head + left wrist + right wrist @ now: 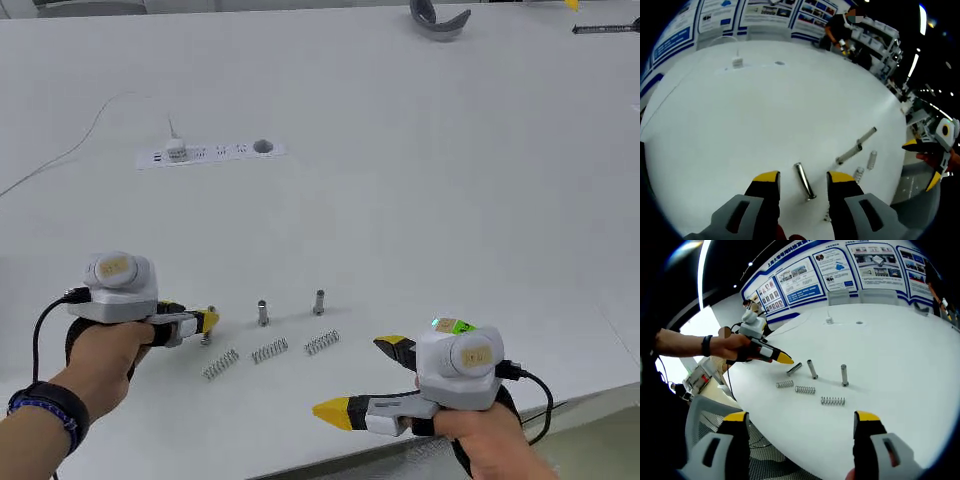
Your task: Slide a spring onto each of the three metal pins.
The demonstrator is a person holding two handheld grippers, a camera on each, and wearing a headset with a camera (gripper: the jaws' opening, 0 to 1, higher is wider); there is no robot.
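Three short metal pins stand in a row on the white table: the left pin [207, 338], the middle pin [262, 312] and the right pin [319, 301]. Just in front of them lie three springs [221, 363] [269, 350] [321, 342], all loose on the table. My left gripper [205, 322] is open, and in the left gripper view its yellow-tipped jaws stand on either side of the left pin [804, 181] without touching it. My right gripper [357, 377] hovers wide open to the right of the springs and holds nothing. The nearest spring [833, 400] lies ahead of it.
A white power strip [210, 153] with a plugged-in cable lies farther back on the table. A grey curved object [440, 18] sits at the far edge. The table's front edge [560, 395] runs close under the right gripper. A person [840, 30] stands beyond the table.
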